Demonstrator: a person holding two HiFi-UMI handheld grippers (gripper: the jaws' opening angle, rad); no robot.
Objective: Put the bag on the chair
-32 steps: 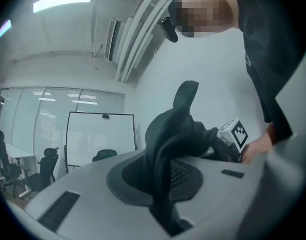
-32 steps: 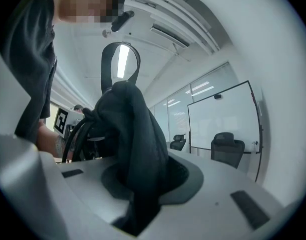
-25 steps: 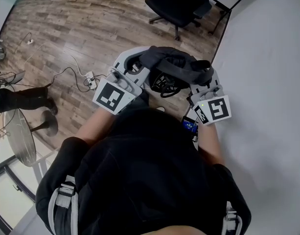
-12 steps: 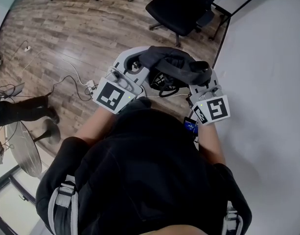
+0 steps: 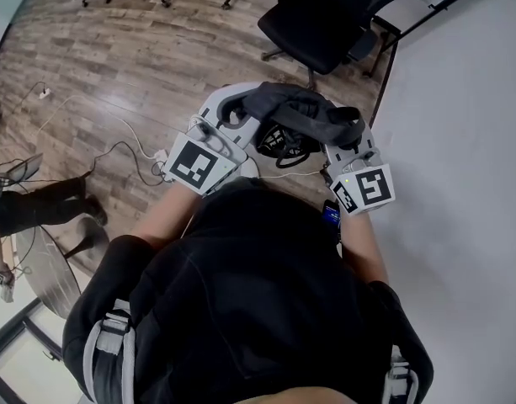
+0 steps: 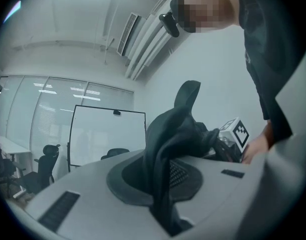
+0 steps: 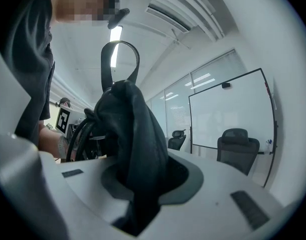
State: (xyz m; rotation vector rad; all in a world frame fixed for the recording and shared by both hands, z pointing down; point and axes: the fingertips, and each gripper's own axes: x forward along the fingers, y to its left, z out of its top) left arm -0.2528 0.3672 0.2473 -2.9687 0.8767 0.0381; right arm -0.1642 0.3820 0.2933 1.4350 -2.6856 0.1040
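"So where is the bag [image 5: 298, 112]?"

"In the air, close in front of the person's chest and well short of the chair [image 5: 321, 25]. The left gripper [image 6: 165, 194] is nearly closed, pinching a thin fold of the dark cloth. The right gripper [image 7: 138, 194] has another fold, with its jaws a little wider round a thicker wad."

"What could go wrong?"

"Both holds are on loose cloth, not on a handle. I'd guess a fold could slide out under the weight. Then the bag would swing from one gripper or drop to the floor [image 5: 140, 57]. A strap loop [image 7: 120, 64] stands up above the right side and black cords [image 5: 283, 148] hang underneath, and either might snag on the way to the seat."

"And the chair itself?"

"It looks like a wheeled office chair. A bump at the seat edge may roll it away, and a bag set near the rim could tip off."

"Room to move?"

"It's open floor straight ahead to the seat. The bench [image 5: 460, 141] edge runs close along the right, so that elbow has little slack. Cables [image 5: 114, 133] lie on the floor to the left, and another person [image 5: 39, 204] stands well off on that side."
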